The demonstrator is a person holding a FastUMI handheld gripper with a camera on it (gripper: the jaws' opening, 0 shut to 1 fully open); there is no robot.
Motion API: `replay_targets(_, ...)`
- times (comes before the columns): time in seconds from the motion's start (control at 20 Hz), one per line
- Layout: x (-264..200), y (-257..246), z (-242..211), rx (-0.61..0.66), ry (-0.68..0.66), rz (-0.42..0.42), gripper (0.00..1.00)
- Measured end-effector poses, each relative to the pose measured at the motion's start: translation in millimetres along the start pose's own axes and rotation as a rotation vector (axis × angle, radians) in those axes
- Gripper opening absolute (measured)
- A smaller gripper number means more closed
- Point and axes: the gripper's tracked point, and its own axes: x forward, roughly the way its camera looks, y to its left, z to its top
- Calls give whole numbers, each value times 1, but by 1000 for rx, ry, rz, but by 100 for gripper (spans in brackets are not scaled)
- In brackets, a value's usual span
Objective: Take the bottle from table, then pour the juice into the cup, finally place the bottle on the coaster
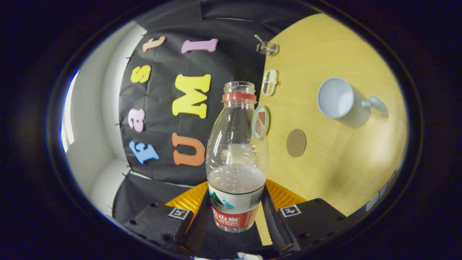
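Gripping from both sides, the gripper (236, 213) is holding the bottle (236, 159) by its labelled lower part, both fingers pressing against it. That clear plastic bottle is sitting between the fingers with its cap off and its open neck pointing away, and the whole scene is appearing tilted, with the liquid filling only the lower part. Beyond the bottle, the wooden table (343, 162) is carrying a white cup (337, 98) with its mouth facing the camera, well apart from the bottle. A round brown coaster (296, 143) is lying on the table between bottle and cup.
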Motion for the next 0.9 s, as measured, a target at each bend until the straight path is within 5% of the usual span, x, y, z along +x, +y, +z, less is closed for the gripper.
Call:
replay_targets(0.55, -48, 5, -2, -951, -72, -191, 77)
replay_targets(0.9, -31, 50, 4, -1173, -171, -115, 77)
